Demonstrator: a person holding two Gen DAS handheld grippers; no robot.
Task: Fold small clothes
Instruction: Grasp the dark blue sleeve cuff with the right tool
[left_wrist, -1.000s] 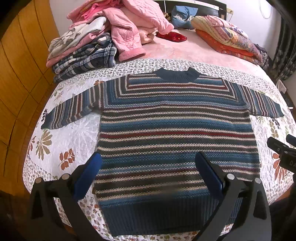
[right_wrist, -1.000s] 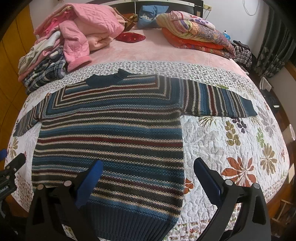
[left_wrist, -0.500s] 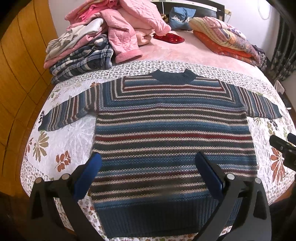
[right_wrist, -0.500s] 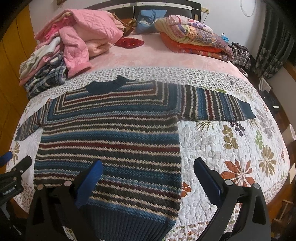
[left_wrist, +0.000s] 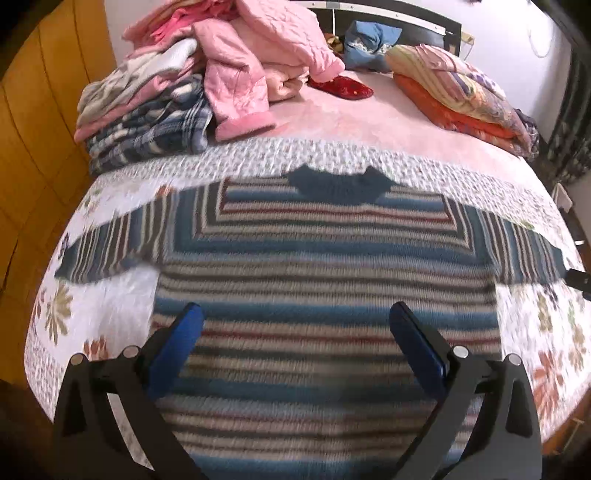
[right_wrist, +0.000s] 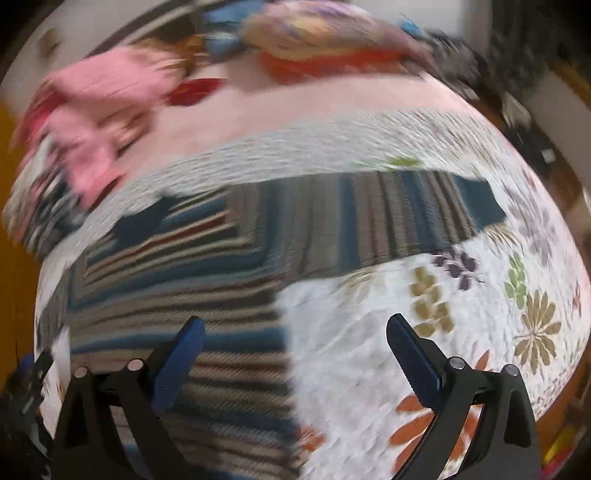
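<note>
So the whole thing is happening on a bed covered with a white floral quilt (left_wrist: 110, 295), leaves and flowers printed in orange, olive and purple all over it. Further back a plain pink blanket (left_wrist: 351, 122) shows where the quilt stops. The striped sweater (left_wrist: 325, 280) lies flat and face up on the quilt, dark teal collar pointing toward the headboard (left_wrist: 388, 11), both sleeves stretched straight out to the sides. The right sleeve (right_wrist: 406, 221) ends in a teal cuff near the quilt's edge.

The back left corner of the bed has a messy heap of clothes (left_wrist: 184, 92), with a pink quilted jacket on top and blue plaid stuff underneath. Back right there's a stack of folded bedding (left_wrist: 461, 92), striped over orange, and a small red item (left_wrist: 340, 86) lies between the two piles. Wooden panelling (left_wrist: 33, 147) runs along the left side and a dark curtain hangs at the far right.

The left gripper (left_wrist: 295, 332) hangs over the sweater's body, jaws spread wide, nothing in them. The right gripper (right_wrist: 295, 343) is equally wide and empty, over the sweater's right edge, one finger above knit, the other above bare quilt. The right view is pretty blurry.
</note>
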